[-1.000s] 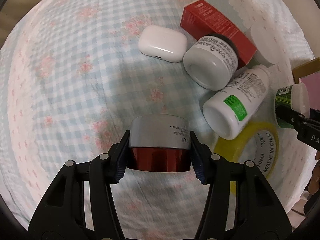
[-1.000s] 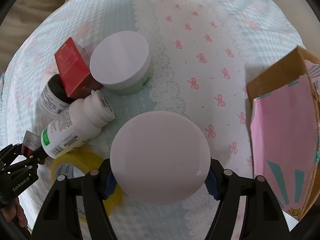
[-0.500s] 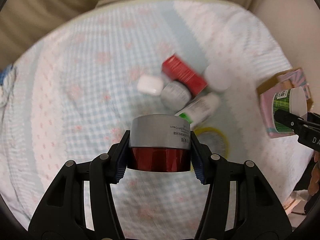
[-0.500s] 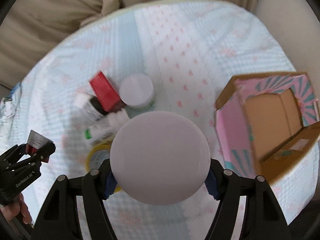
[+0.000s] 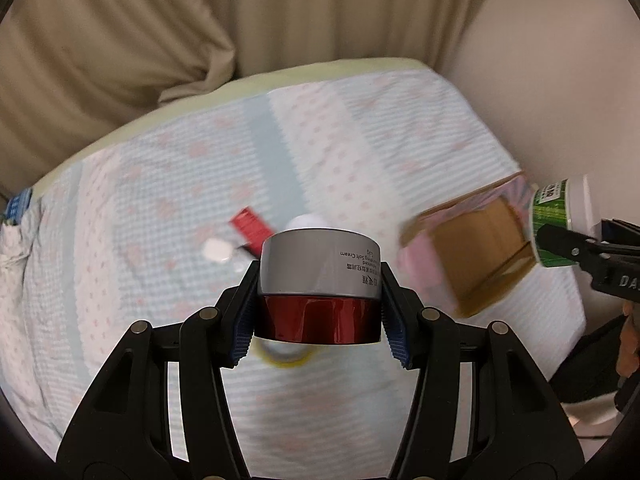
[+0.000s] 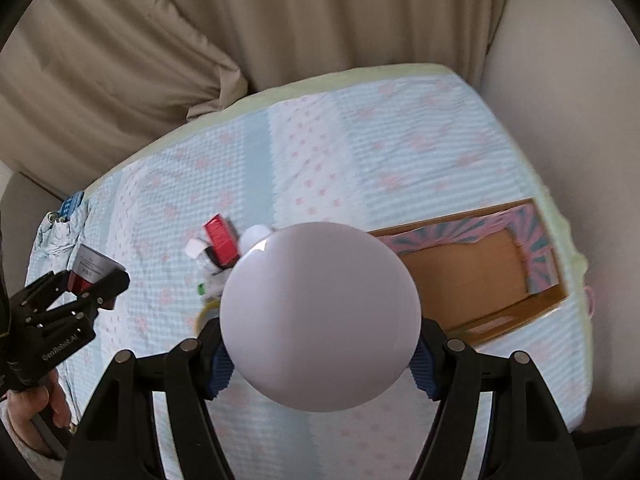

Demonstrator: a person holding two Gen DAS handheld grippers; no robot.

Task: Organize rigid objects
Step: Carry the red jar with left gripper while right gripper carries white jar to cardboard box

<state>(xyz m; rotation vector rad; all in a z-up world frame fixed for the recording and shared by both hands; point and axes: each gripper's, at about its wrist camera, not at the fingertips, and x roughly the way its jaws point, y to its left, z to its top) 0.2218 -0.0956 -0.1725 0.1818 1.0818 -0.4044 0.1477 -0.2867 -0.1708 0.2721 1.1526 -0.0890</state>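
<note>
Lifted well clear of the bed within the last second: pile of remaining items [image 5: 256, 240], close-up before, now small and blurred at frame centre. Left gripper [image 5: 318, 300] clamped on a red cream jar with grey lid [image 5: 319, 276]; right gripper [image 6: 320, 356] clamped on a white-lidded jar [image 6: 320, 312], green label visible at right edge of the left view. Open pink cardboard box [image 6: 472, 276] now in full view at right, empty inside. Probably mid-carry toward that box, both jars ready for dropping in.
</note>
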